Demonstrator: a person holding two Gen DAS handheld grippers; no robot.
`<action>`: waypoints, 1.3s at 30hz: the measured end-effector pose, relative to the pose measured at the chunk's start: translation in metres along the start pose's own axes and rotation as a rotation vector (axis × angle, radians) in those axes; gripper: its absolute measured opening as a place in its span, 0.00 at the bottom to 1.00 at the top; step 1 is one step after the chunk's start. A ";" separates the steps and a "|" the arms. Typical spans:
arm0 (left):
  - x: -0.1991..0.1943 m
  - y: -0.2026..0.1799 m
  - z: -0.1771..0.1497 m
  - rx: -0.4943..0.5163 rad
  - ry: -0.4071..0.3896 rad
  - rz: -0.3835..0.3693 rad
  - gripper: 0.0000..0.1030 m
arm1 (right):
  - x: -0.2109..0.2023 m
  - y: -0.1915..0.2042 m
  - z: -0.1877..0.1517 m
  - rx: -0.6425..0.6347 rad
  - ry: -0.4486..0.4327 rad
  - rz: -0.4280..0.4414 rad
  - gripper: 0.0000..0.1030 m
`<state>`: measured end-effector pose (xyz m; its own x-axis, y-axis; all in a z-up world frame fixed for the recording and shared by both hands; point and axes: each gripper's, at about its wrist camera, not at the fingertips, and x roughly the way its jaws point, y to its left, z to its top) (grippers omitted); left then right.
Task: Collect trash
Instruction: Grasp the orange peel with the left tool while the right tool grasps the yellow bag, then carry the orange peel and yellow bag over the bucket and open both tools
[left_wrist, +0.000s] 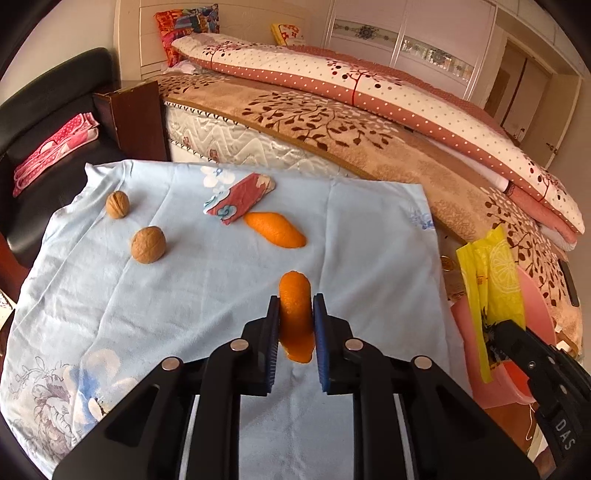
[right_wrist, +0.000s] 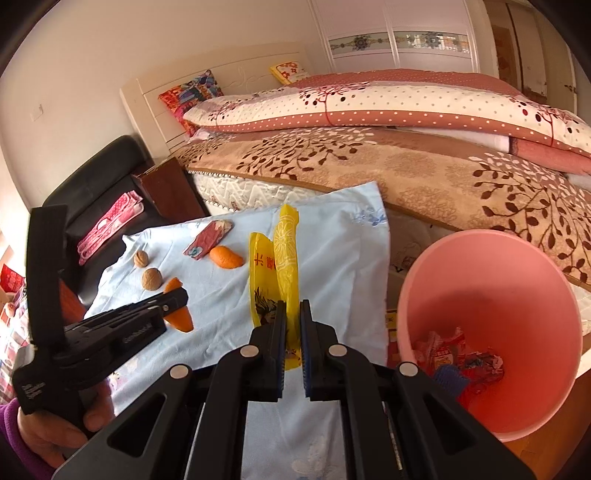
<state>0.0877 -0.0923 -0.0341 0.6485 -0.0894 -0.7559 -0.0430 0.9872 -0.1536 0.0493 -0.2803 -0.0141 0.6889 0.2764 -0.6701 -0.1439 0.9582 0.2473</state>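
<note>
At lower right of the right wrist view, wrappers are already seen inside the pink bin (right_wrist: 436, 280). An orange peel (left_wrist: 295, 314) is clamped by the left gripper (left_wrist: 295, 343), a yellow bag (right_wrist: 284, 266) by the right gripper (right_wrist: 293, 332); another peel (left_wrist: 275, 229) and a red wrapper (left_wrist: 240, 199) are left on the blue cloth (left_wrist: 207, 288) at upper centre.

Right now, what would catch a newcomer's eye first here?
Probably the orange peel pinched in the left hand-held gripper above the blue cloth. Next, the yellow wrapper clamped in the right hand-held gripper, beside the pink bin on the right.
</note>
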 end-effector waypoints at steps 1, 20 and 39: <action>-0.004 -0.004 0.001 0.006 -0.010 -0.014 0.16 | -0.003 -0.004 0.000 0.010 -0.006 -0.009 0.06; -0.052 -0.119 -0.010 0.248 -0.163 -0.303 0.17 | -0.054 -0.104 -0.005 0.220 -0.082 -0.208 0.06; -0.032 -0.198 -0.041 0.387 -0.099 -0.395 0.17 | -0.059 -0.157 -0.025 0.292 -0.064 -0.275 0.06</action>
<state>0.0443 -0.2901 -0.0055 0.6280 -0.4680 -0.6218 0.4879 0.8592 -0.1539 0.0133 -0.4447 -0.0313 0.7175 -0.0013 -0.6965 0.2535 0.9320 0.2593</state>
